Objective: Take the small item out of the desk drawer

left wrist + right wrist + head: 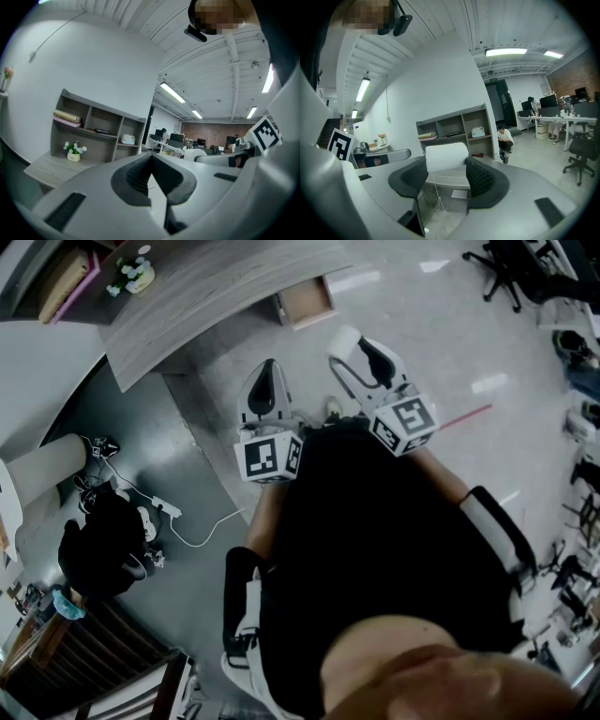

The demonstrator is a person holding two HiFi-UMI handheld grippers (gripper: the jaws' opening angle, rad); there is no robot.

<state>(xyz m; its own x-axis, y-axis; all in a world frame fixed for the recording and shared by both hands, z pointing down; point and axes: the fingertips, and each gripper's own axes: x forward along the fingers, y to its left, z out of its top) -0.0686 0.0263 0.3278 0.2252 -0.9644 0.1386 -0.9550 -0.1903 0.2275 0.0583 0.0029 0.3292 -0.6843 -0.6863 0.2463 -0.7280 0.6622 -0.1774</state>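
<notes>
Left gripper [151, 174]: held up before the body, jaws pressed together, nothing between them.
Right gripper [446, 166]: held beside the left, jaws clamped on the small white item [443, 154].
Small white item: gripped at its sides, a thin string [436, 197] hanging below, well apart from the drawer [305, 302].
Drawer: seen open under the desk [206, 282].

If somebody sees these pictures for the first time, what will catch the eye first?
The white item clamped in the right tool, with a thread hanging below it. Next, the left tool, shut and empty, and the open drawer pulled out from the desk at the top of the head view.
</notes>
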